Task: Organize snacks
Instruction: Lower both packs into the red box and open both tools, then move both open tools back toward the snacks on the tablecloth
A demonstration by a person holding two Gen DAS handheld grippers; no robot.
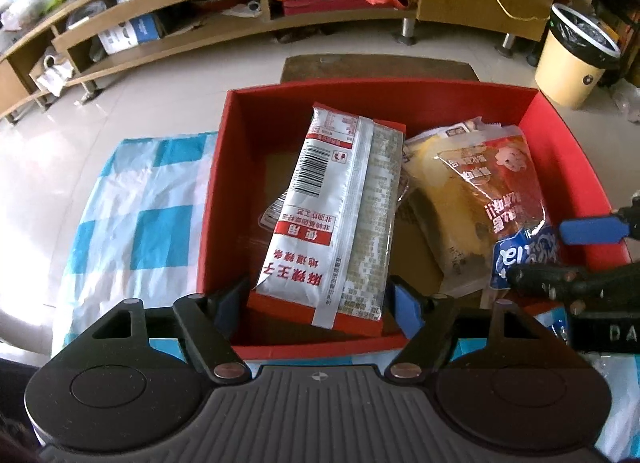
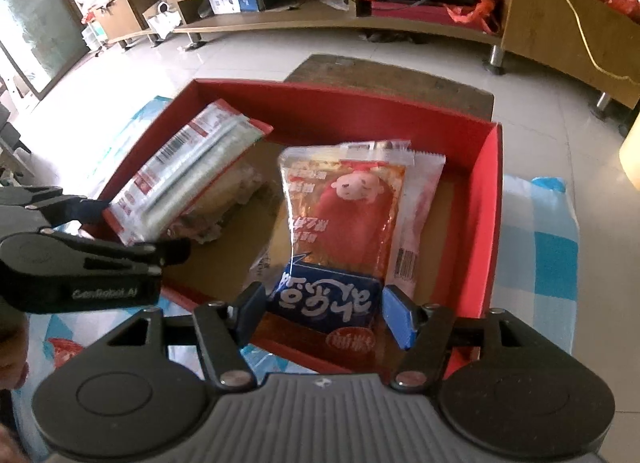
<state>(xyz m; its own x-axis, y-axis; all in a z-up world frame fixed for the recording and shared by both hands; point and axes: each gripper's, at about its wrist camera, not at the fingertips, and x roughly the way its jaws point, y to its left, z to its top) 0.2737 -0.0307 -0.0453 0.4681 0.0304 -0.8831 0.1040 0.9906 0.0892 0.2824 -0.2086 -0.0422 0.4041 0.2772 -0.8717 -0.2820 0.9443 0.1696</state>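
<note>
We find the left claw (image 1: 318,299) open astride the white packet (image 1: 332,207); the right claw (image 2: 322,313) grips the orange packet (image 2: 340,215) over the red box (image 2: 486,223).

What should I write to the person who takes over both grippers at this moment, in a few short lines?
Left gripper: open; the red-white packet lies between its jaws, not pressed.
Right gripper: around the lower end of the orange packet; grip unclear.
Done: both packets, with a few others, are inside the red box.
Left: probably confirm the release, withdraw both grippers, then look for snacks outside the box.
</note>
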